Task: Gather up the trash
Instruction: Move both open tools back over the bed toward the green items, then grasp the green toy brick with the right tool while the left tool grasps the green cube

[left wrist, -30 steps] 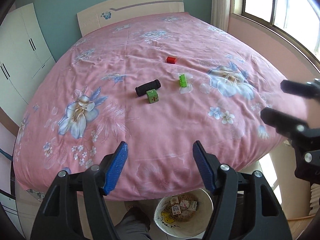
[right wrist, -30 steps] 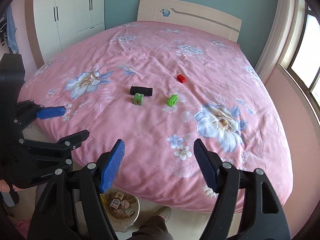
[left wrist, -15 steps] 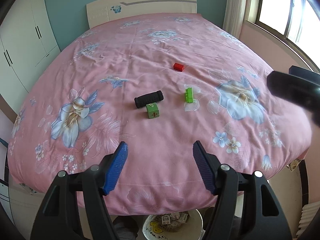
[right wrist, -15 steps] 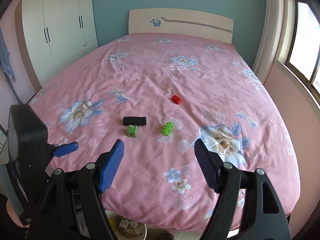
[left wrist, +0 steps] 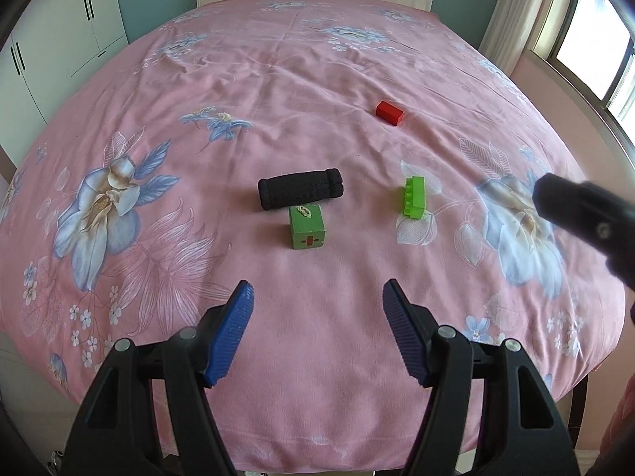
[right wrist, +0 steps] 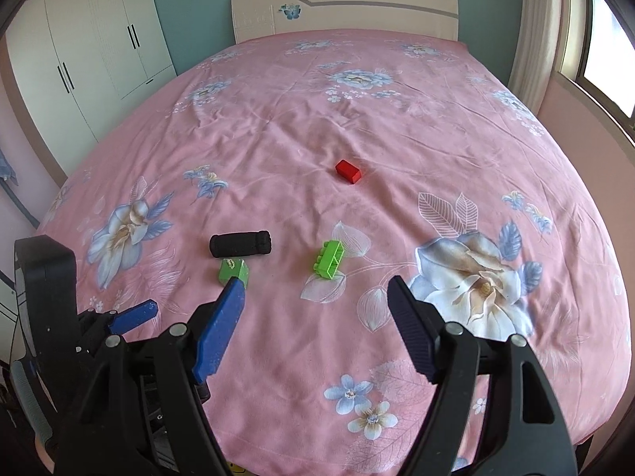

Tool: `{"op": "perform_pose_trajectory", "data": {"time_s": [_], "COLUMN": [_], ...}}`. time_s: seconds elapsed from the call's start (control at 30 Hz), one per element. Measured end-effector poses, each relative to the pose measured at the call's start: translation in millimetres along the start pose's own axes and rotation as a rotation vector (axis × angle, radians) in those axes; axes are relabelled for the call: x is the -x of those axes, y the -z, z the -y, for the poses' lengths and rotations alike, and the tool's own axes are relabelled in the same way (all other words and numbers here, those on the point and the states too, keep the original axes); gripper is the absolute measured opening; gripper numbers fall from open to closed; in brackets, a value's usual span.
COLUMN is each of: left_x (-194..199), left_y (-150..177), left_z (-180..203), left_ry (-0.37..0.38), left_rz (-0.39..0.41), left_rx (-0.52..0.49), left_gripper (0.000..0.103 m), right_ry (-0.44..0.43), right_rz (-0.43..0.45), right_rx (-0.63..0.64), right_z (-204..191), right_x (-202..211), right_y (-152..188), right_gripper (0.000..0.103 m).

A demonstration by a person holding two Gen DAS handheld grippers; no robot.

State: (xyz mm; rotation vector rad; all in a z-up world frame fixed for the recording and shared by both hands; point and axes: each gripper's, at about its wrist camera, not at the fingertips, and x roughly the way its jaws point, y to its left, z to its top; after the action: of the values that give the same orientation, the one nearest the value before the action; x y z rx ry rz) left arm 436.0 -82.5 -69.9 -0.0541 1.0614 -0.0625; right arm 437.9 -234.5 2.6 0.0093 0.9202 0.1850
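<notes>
four small things lie on the bed (left wrist: 317,59): one black foam roll (left wrist: 300,194), one green cube (left wrist: 306,231), one green toy brick (left wrist: 414,198) and one red block (left wrist: 390,112). the roll and the cube sit just beside each other near the middle of the cover, the cube on the near side. the brick lies apart to their right, and the red block lies farther back, well apart from the rest.

the left tool (left wrist: 317,335) hangs above the near part of the bed, its blue pads spread wide with nothing between them, in line with the cube. the right tool (right wrist: 316,327) is also spread wide and bare; in its own view its left pad overlaps the cube's near corner. nothing lies between the tools and the four things.

the cover is pink with blue and white flowers. behind stand a pale headboard (right wrist: 345,10), a teal wall, a white wardrobe (right wrist: 87,55) on the left and a window (left wrist: 595,51) on the right.
</notes>
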Motion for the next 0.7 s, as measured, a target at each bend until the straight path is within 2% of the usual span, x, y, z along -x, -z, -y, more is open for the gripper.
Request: {"op": "perform_pose_trajectory", "data": {"time_s": [0.27,0.4,0.57,0.63,0.67,0.7], "left_x": [-56.9,-75.6,-103.5,-113.2,-117.1,-120.1], "left_y": [-22.6,-31.0,-37.5,-38.8,-39.5,-40.3], "left_z": [-9.9,-10.3,-6.9,-4.7,-3.2,-1.8], "left_ry": [-0.021,-0.027,-0.008,-0.005,-0.011,-0.02], "left_rz": [-0.035,-0.022,-0.054,-0.066,-0.067,-0.062], "left_rx": [0.039,0.031,0.029,0.031,0.027,0.021], "left_gripper": [0.07,0.07,0.07,0.067,0.063,0.059], "right_ry": [-0.017,-0.016,-0.024,-0.007,-0.006,-0.005], "right_rz": [-0.09,-0.128,-0.195,-0.213,-0.222,-0.228], "right_rx": [-0.063,-0.087,-0.106,-0.106,-0.111,-0.117], "right_z": [12.5,19.1,24.4,25.6,26.8,28.0], "right_x": [-81.2,-116.9,-162.2,-178.3,-185.2,-191.6], "right_y": [-11.9,-15.4,-17.9,-18.9,-18.9,-18.9], "right_gripper": [0.074,0.074,0.074,0.074,0.073,0.066]}}
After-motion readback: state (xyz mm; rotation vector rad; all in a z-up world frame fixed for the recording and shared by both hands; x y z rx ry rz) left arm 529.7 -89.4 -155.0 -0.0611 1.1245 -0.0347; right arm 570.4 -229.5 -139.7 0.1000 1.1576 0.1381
